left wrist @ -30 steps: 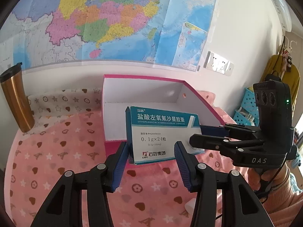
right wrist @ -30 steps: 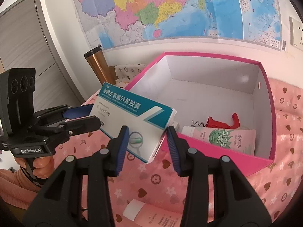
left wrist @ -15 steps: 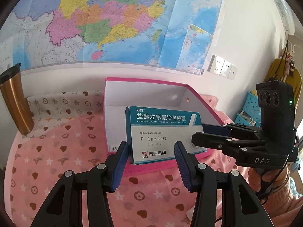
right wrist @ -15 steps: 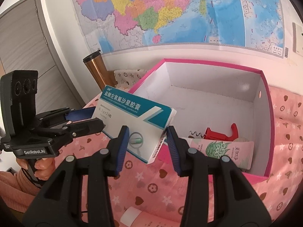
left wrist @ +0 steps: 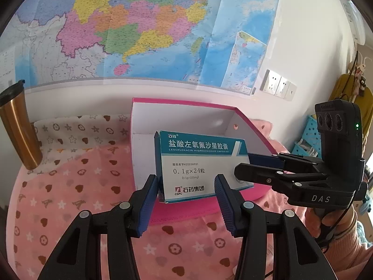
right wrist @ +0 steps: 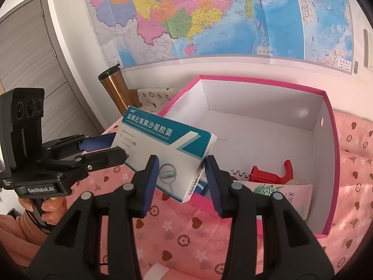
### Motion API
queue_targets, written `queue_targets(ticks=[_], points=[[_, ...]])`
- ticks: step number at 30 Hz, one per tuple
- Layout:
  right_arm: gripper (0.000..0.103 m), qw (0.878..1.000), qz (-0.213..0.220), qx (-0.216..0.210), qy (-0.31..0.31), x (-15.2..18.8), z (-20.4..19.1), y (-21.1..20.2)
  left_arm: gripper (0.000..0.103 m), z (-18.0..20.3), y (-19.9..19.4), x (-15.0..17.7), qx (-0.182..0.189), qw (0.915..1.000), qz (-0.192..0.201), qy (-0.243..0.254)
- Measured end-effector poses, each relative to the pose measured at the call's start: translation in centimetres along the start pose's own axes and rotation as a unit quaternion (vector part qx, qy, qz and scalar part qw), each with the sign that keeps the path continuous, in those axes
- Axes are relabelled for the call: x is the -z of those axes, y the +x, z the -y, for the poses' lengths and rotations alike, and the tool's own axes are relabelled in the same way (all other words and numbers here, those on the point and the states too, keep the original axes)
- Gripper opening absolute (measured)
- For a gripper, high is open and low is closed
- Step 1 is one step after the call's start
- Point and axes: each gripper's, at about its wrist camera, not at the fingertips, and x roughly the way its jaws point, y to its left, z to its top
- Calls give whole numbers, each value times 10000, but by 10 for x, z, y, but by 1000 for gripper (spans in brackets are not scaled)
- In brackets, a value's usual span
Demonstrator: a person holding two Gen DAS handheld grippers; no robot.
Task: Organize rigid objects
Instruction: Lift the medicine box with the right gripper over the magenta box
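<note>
Hanging in the air over the near edge of a pink storage box (right wrist: pixel 326 154), a teal-and-white medicine carton (left wrist: pixel 198 165) sits between two hand-held grippers. From the left wrist view the carton stands upright with its printed face toward the camera; the left gripper (left wrist: pixel 186 189) has its blue pads either side of the carton's lower part, the left pad against the carton's edge, while a strip of the carton's face shows beside the right pad, so I cannot tell whether this one truly pinches it. The right gripper (right wrist: pixel 179 175) is clenched on the carton's right end: in its own view both blue pads press the carton's faces, with the barcode edge against the right pad. The box is white inside and rests on a pink cloth (right wrist: pixel 186 231) printed with hearts and stars. Lying in the box's near right corner are a red corkscrew (right wrist: pixel 268 175) and a pale tube (right wrist: pixel 291 196) with green leaf print, touching each other. A gold tumbler (left wrist: pixel 18 128) with a black lid stands at the far left, well apart from the box, near the wall. A large coloured map (left wrist: pixel 139 28) covers the wall behind. Each handle is held by a hand in a peach sleeve (right wrist: pixel 14 233).
</note>
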Motion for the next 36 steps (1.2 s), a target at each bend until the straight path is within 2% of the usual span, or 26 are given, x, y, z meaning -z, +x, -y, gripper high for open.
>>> queue_targets(ticks=[36], points=[[44,9999,-67,56,99,-5,7,10,50,-6,18,-8,-156,9998,-109,-19]])
